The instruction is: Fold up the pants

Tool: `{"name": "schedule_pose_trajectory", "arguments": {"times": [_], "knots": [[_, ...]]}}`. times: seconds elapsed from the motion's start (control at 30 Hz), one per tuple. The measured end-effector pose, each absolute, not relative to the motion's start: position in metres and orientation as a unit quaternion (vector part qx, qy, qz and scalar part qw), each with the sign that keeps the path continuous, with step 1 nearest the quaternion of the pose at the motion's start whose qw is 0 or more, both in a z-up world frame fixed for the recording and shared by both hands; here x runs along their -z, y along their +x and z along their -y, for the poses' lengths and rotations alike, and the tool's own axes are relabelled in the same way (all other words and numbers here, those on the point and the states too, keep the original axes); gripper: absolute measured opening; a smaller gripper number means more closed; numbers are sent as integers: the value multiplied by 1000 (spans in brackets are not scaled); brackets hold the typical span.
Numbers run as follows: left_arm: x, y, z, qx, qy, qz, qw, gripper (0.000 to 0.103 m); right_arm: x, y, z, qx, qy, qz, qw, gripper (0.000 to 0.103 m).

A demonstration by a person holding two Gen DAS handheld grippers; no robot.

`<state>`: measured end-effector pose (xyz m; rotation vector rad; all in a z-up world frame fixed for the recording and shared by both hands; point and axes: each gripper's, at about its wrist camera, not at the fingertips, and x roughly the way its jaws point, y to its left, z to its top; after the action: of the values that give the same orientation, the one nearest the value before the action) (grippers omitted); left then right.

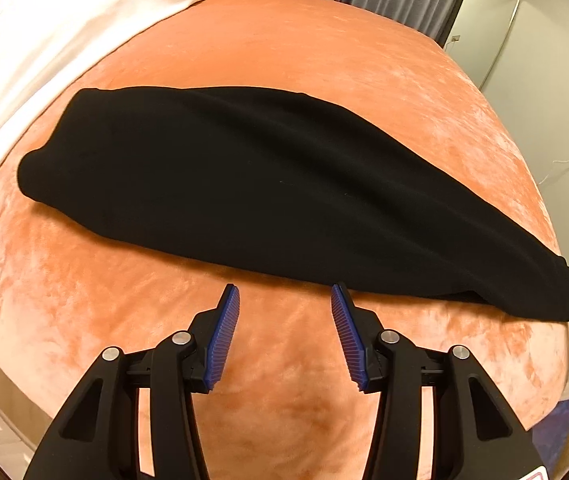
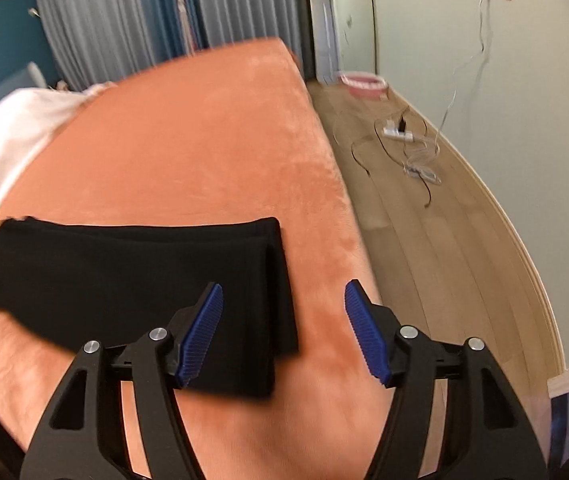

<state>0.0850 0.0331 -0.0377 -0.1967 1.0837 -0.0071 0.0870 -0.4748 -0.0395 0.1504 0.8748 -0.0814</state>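
Note:
Black pants [image 1: 244,184] lie folded lengthwise in a long band across the orange bedspread [image 1: 284,48]. My left gripper [image 1: 285,294] hovers just in front of the band's near edge, open, with only bedspread between its blue pads. In the right wrist view the layered right end of the pants [image 2: 132,280] lies below and to the left of my right gripper [image 2: 283,294]. That gripper is open; its left finger [image 2: 200,332] hangs over the cloth end and its right finger [image 2: 366,336] over bare bedspread. Neither holds anything.
A white sheet [image 1: 44,40] covers the bed's far left. Grey and blue curtains [image 2: 124,12] hang behind the bed. Right of the bed is a wooden floor [image 2: 424,240] with a power strip and cables [image 2: 400,136] and a pink basin [image 2: 364,84] by the wall.

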Motion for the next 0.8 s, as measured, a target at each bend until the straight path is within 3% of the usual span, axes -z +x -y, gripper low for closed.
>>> {"name": "schedule_pose_trajectory", "arguments": {"times": [0.03,0.1,0.17,0.27,0.4,0.47,0.5,0.53,0.63,0.8], "knots": [[38,83,-38,-6,-87,-514,853,56,40,95,466,29,71,-429,900,33],[41,81,-51,-31,-78,-515,853,57,38,104,448,25,50,-435,899,7],[47,82,-73,-58,-84,-521,847,57,6,104,436,23,24,-385,922,6],[53,85,-108,-92,-99,-522,842,57,-22,98,447,46,32,-332,942,7],[70,93,-149,-127,-118,-522,835,57,46,131,458,90,21,-459,884,13],[78,95,-175,-151,-139,-522,828,57,35,109,452,134,41,-394,909,33],[82,95,-194,-165,-154,-519,824,57,27,96,448,158,48,-371,914,49],[83,92,-209,-176,-164,-517,822,57,20,82,442,173,56,-347,920,55],[90,91,-258,-211,-203,-507,810,57,5,44,407,146,98,-296,939,55],[99,98,-312,-172,-314,-485,798,57,19,24,320,60,113,-307,943,55]]}}
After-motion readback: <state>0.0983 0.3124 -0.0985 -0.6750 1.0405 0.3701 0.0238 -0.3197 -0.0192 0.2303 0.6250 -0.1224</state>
